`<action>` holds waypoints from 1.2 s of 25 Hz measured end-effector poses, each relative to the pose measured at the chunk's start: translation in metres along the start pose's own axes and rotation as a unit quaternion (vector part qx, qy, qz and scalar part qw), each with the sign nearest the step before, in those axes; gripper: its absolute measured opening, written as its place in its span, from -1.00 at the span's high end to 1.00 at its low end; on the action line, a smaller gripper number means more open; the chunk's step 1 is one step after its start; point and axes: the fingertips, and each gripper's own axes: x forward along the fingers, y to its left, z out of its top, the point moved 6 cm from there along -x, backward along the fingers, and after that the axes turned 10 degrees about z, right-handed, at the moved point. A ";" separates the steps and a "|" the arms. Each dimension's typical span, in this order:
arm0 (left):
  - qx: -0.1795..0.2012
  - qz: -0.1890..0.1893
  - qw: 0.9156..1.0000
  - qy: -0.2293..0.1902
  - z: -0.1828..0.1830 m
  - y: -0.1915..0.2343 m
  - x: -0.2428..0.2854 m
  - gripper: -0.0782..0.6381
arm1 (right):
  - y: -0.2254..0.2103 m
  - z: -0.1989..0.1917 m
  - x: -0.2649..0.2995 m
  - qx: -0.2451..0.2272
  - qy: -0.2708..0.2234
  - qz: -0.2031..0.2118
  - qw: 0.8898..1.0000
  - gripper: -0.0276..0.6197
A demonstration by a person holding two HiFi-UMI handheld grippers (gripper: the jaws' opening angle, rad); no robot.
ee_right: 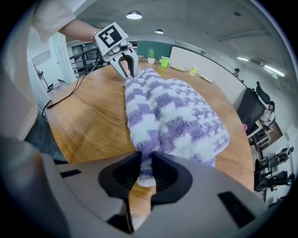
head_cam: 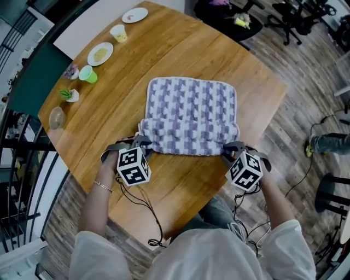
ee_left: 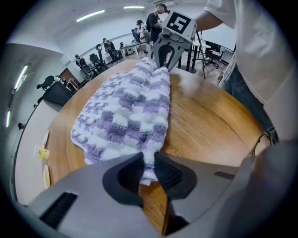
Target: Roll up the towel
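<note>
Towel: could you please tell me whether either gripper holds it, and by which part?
Both hold the towel: left gripper pinches its near left corner, right gripper its near right corner.

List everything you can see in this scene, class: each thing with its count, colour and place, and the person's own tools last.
Towel: one, purple and white, middle of the table, near edge lifted.
Table: one, brown wood, rounded, fills the head view.
Plates: two, white, along the table's far-left edge.
Cups: two, one green and one yellow, beside the plates.
Potted plant: one, green in a white pot, left edge of the table.
Office chairs: several, black, on the floor beyond the table.
Left gripper: one, grey with a marker cube, jaws shut on the towel's near left corner.
Right gripper: one, grey with a marker cube, jaws shut on the towel's near right corner.
</note>
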 end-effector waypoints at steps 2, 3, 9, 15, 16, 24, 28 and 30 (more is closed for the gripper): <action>-0.014 -0.004 1.000 -0.005 -0.001 -0.001 -0.007 0.63 | 0.003 0.002 -0.006 0.007 -0.001 0.015 1.000 0.73; -0.021 -0.013 1.000 -0.008 0.000 -0.006 -0.013 0.64 | 0.008 0.000 -0.010 0.010 0.000 0.027 1.000 0.73; -0.036 -0.074 0.996 -0.019 0.004 -0.037 -0.066 0.64 | 0.053 0.000 -0.055 0.019 -0.007 0.094 0.995 0.73; -0.040 -0.040 0.998 -0.027 0.028 0.013 -0.094 0.64 | 0.031 0.017 -0.105 0.020 -0.030 0.085 0.996 0.73; -0.040 -0.036 0.998 -0.025 0.031 0.023 -0.091 0.63 | 0.022 0.020 -0.108 0.024 -0.035 0.082 0.996 0.73; -0.066 -0.024 0.997 -0.009 0.043 0.097 -0.027 0.62 | -0.066 0.022 -0.081 0.064 -0.044 0.066 0.995 0.70; -0.074 -0.038 0.997 0.000 0.048 0.107 0.003 0.59 | -0.089 0.012 -0.067 0.077 -0.039 0.061 0.994 0.65; -0.073 -0.033 0.997 -0.002 0.050 0.109 0.014 0.58 | -0.094 0.010 -0.062 0.078 -0.039 0.057 0.995 0.59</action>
